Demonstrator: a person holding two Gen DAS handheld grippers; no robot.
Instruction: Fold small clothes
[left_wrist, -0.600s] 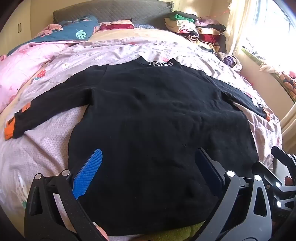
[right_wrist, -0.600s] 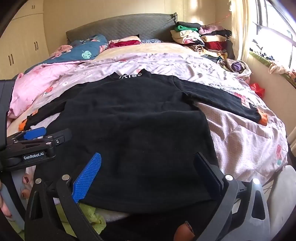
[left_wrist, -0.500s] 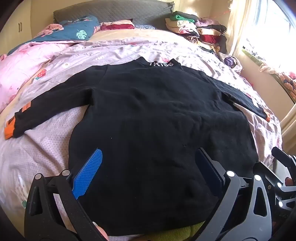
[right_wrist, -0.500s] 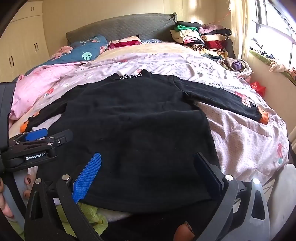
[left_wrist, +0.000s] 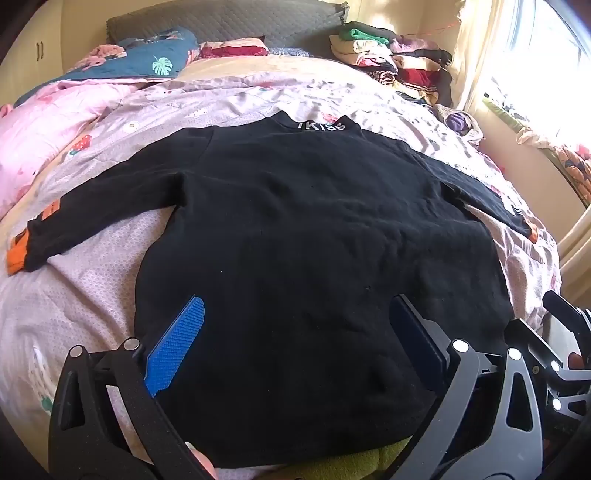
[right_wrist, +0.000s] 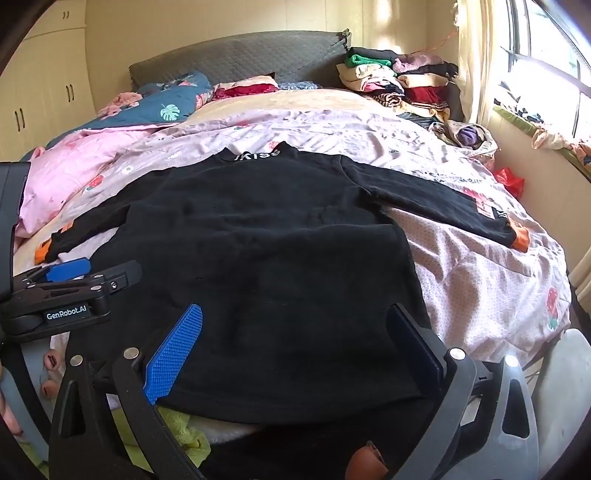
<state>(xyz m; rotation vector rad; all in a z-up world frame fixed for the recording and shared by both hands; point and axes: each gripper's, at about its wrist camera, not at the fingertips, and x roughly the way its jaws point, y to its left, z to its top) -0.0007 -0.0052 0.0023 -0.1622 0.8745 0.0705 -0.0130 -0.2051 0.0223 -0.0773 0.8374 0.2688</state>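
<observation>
Left sleeve: the black sweatshirt's (left_wrist: 317, 240) left sleeve (left_wrist: 96, 218) runs out to the left edge of the left wrist view and ends in an orange cuff (left_wrist: 16, 254); it lies straight, probably so it can be folded inward.
Left gripper (left_wrist: 295, 343): at the bottom of that view, jaws wide and holding nothing, hovering over the hem, apparently ready to take an edge.
Sweatshirt body: laid flat across the middle of the frame on the pink floral quilt (left_wrist: 74, 295), collar away from the camera, likely spread as a start for folding.
Right sleeve (right_wrist: 436, 199): stretches toward the right middle of the right wrist view, also ending in orange.
Right gripper (right_wrist: 295, 343): bottom of the right wrist view, jaws wide and empty, above the hem.
Folded pile (right_wrist: 399, 81): upper right by the headboard, probably finished garments.
Hidden: the near hem is cut off behind the gripper bodies; something yellow-green (right_wrist: 181, 424) peeks from under it, unidentifiable. Collar lettering only partly legible.
</observation>
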